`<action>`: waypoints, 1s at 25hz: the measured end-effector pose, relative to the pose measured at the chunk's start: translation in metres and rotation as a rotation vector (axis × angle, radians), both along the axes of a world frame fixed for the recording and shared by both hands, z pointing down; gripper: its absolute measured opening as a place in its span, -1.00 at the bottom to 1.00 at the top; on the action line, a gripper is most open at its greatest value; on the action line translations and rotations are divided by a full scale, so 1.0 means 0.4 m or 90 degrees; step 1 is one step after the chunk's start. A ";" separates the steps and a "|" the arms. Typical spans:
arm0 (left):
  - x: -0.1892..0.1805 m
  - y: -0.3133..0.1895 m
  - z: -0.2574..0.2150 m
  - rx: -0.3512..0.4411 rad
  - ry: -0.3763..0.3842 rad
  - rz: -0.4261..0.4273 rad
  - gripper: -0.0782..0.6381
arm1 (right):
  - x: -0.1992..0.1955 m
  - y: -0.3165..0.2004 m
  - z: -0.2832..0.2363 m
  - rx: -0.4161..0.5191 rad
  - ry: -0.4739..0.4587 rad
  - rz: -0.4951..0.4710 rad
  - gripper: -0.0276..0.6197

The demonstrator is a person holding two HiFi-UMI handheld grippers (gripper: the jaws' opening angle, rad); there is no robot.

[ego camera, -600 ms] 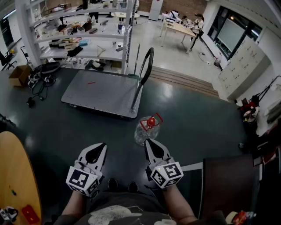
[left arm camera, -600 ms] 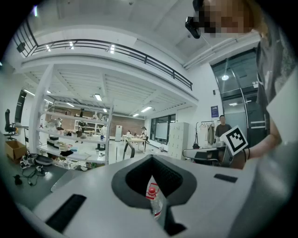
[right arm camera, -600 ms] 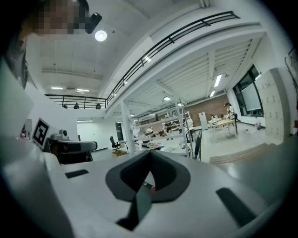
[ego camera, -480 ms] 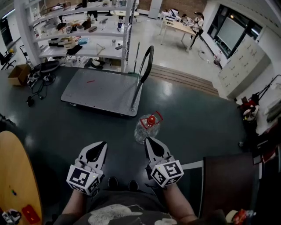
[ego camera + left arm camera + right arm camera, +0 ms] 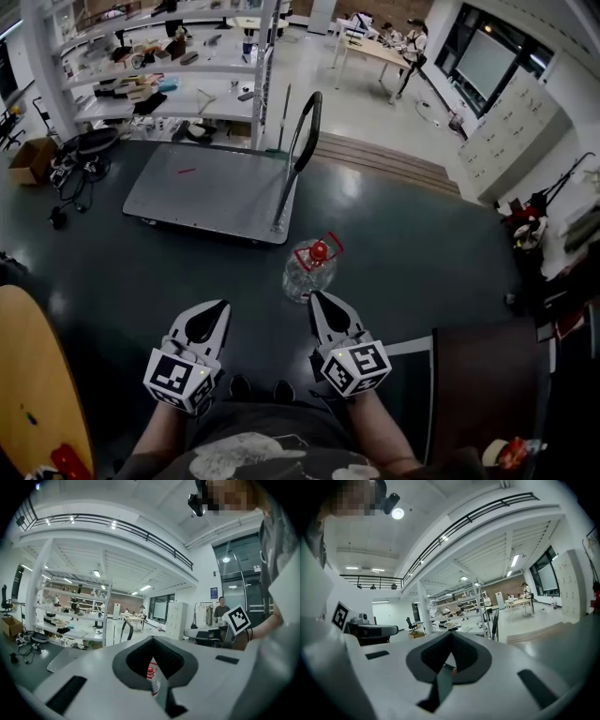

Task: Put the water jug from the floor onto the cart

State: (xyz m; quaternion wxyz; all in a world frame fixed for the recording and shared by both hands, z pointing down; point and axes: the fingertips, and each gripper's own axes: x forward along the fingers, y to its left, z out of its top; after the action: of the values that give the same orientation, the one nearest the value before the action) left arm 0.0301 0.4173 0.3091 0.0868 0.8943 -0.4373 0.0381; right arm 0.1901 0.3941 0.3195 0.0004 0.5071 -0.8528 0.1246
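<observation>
The clear water jug (image 5: 307,272) with a red cap and red handle stands upright on the dark floor, just ahead of my right gripper (image 5: 323,304) and apart from it. That gripper is shut and holds nothing. My left gripper (image 5: 208,315) hangs level beside it, also shut and empty. The grey flat cart (image 5: 208,192) with its black push handle (image 5: 306,136) stands beyond the jug, its deck bare. In the left gripper view the jug (image 5: 151,676) shows through the opening behind the left gripper (image 5: 153,639). The right gripper (image 5: 451,634) shows a sliver of the red cap (image 5: 453,670).
White shelving (image 5: 169,66) full of items stands behind the cart. A cardboard box (image 5: 28,159) and cables (image 5: 75,169) lie at the far left. A round wooden table (image 5: 37,375) is at my near left, a dark chair (image 5: 487,384) at my near right.
The head view has drifted a little, so cart and jug sit slightly lower and to the left. Both grippers have kept still and stayed shut.
</observation>
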 end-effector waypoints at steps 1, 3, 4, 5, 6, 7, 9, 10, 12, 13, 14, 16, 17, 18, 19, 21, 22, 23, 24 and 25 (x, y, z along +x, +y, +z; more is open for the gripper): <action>0.000 -0.003 0.002 0.000 0.001 0.003 -0.76 | 0.003 -0.003 0.001 0.000 -0.002 0.007 -0.95; 0.002 -0.006 0.006 0.000 0.003 0.015 -0.76 | 0.011 -0.006 0.004 0.001 -0.015 0.023 -0.95; 0.006 -0.005 0.009 0.002 0.003 0.026 -0.76 | 0.014 -0.007 0.006 0.002 -0.030 0.027 -0.95; 0.011 -0.004 0.013 0.003 0.003 0.039 -0.76 | 0.014 -0.006 0.009 -0.001 -0.052 0.026 -0.95; 0.016 -0.003 0.018 0.002 0.002 0.052 -0.76 | 0.010 -0.006 0.016 -0.009 -0.079 0.020 -0.95; 0.019 -0.003 0.023 0.000 0.001 0.063 -0.76 | 0.002 -0.005 0.026 -0.023 -0.104 0.013 -0.95; 0.016 -0.004 0.033 -0.003 -0.002 0.076 -0.76 | -0.015 -0.005 0.054 -0.049 -0.123 0.015 -0.95; 0.011 -0.006 0.036 -0.002 -0.002 0.079 -0.76 | -0.021 -0.006 0.069 -0.055 -0.117 0.026 -0.95; -0.002 -0.014 0.033 0.002 0.004 0.082 -0.76 | -0.025 -0.010 0.095 -0.062 -0.101 0.054 -0.95; -0.007 -0.018 0.031 0.002 0.011 0.083 -0.76 | -0.025 -0.011 0.103 -0.063 -0.099 0.066 -0.95; -0.012 -0.019 0.029 0.000 0.018 0.087 -0.76 | -0.024 -0.009 0.109 -0.062 -0.101 0.075 -0.94; -0.018 -0.017 0.037 0.002 0.018 0.106 -0.76 | -0.019 -0.004 0.117 -0.061 -0.109 0.089 -0.95; -0.021 -0.016 0.044 0.005 0.012 0.118 -0.76 | -0.017 -0.004 0.120 -0.064 -0.110 0.097 -0.94; -0.024 -0.016 0.051 0.008 0.004 0.127 -0.76 | -0.015 -0.005 0.126 -0.069 -0.109 0.105 -0.94; -0.027 -0.016 0.059 0.008 -0.002 0.132 -0.76 | -0.013 -0.006 0.132 -0.075 -0.106 0.110 -0.94; -0.031 -0.017 0.081 0.001 -0.005 0.136 -0.76 | -0.009 -0.011 0.150 -0.083 -0.097 0.112 -0.95; -0.033 -0.024 0.092 -0.003 -0.004 0.134 -0.76 | -0.005 -0.020 0.159 -0.085 -0.093 0.113 -0.95; -0.034 -0.035 0.099 -0.006 0.000 0.129 -0.76 | -0.001 -0.034 0.168 -0.084 -0.090 0.114 -0.94; -0.034 -0.050 0.103 -0.009 0.003 0.121 -0.76 | 0.004 -0.053 0.178 -0.084 -0.088 0.115 -0.95; -0.035 -0.068 0.107 -0.010 0.002 0.111 -0.76 | 0.008 -0.074 0.186 -0.083 -0.085 0.115 -0.95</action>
State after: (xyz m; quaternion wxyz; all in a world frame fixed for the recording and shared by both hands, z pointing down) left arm 0.0162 0.3901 0.3517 0.0908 0.9283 -0.3573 0.0477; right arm 0.1933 0.3646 0.3938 -0.0346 0.5710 -0.7920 0.2131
